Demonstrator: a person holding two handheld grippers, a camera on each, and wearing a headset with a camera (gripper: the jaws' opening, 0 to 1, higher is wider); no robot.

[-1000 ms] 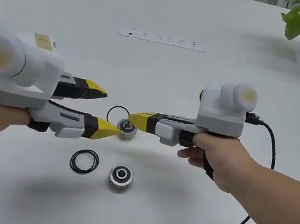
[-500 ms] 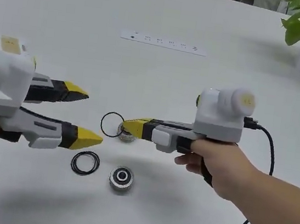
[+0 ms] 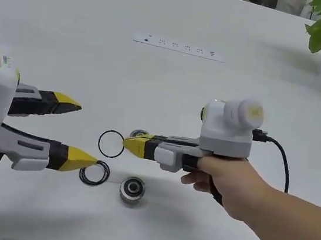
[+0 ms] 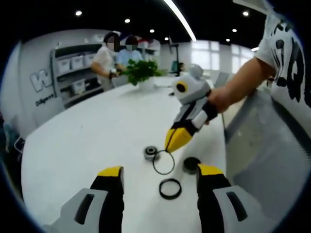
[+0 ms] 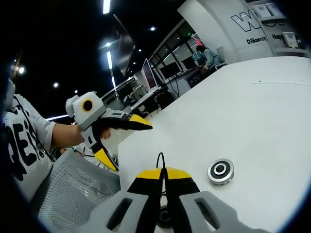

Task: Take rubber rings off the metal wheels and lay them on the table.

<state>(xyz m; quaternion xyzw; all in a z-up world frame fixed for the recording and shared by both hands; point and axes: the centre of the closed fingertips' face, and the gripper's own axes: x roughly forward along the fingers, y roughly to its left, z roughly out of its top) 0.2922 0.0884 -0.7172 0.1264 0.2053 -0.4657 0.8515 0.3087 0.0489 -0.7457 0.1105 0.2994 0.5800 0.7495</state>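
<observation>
Two wheels are lying on the table [image 3: 65,30], both toward its near edge.

- Near wheel [image 3: 132,189]: it is lying flat, closest to the near edge and clear of both grippers. Dark bands are showing on its rim, but whether these are rings waiting to come off is too small to tell.
- Far wheel [image 3: 139,134]: it is lying flat a little farther from the near edge, partly hidden behind the right gripper's jaws.
- Loose rings [image 3: 94,173]: what looks like a pair of overlapping black rings is resting on the table just left of the near wheel. This part of the job is reading as done.
- Held ring [image 3: 111,144]: it is hanging off the tip of the right gripper [image 3: 126,145], above the table and touching neither wheel. The jaws are clenching its edge, and the right gripper view is showing them closed with the ring rising thin between them.
- Left gripper [image 3: 87,134]: it is hovering at the left with its jaws spread wide and grasping nothing, the lower tip just above the loose rings.
- Remaining, by judgement: the held ring is waiting to be laid on the table, likely beside the loose rings, and any rings left on the wheels are waiting to be pulled.
- Power strip [image 3: 178,46]: it is lying toward the far edge.
</observation>
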